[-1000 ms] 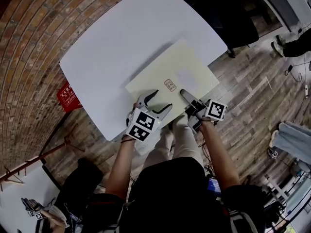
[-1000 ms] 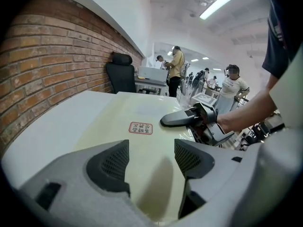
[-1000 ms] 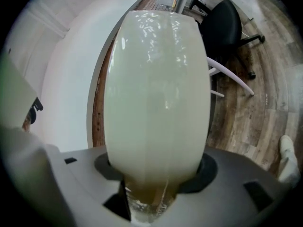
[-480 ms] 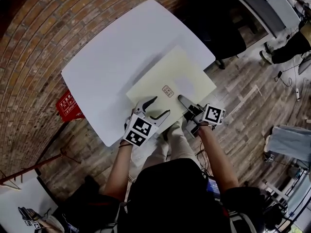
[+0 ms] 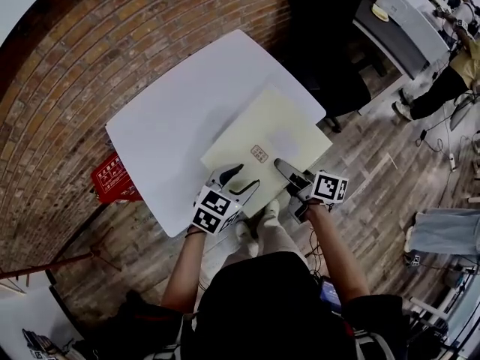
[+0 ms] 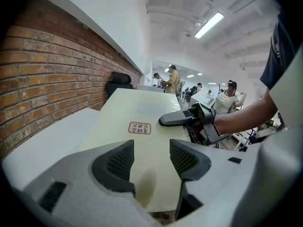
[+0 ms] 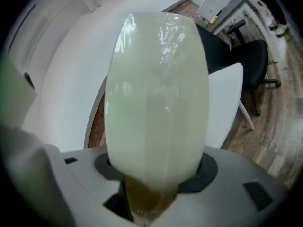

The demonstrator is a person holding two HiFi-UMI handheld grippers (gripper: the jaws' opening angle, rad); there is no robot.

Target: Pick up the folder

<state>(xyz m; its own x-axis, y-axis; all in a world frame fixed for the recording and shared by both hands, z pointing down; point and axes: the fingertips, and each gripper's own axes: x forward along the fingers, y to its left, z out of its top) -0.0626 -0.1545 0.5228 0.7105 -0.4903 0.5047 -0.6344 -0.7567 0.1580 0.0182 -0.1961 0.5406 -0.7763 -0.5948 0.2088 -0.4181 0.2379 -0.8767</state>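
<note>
Right now I'm in the lift itself. My right gripper point(image 7: 150, 186) has its fingers pinched flat on the near edge of the folder point(image 5: 271, 133). The pale yellow sheet runs straight out from between them, so that side is carried.

My left gripper point(image 6: 151, 159) is not gripping. Its fingers point(image 6: 116, 162) stand spread side by side, though they have just been closing. The folder's near edge reaches in between them, and neither pad presses on it.

The folder lies across the near right part of the white table point(image 5: 172, 103), with one corner jutting past the table's edge. Its small red-bordered label point(image 5: 259, 153) sits just ahead of my two grippers. I judge the near edge to be raised under the right hand's pinch, but I cannot tell whether the far end is off the table.

A thin folder held by one pinch at its edge is likely to sag and twist. So the next move calls for getting the left fingers onto the two faces of that near edge, level with the right, and closing them. Then both hands should rise evenly until the whole folder is off the table.
</note>
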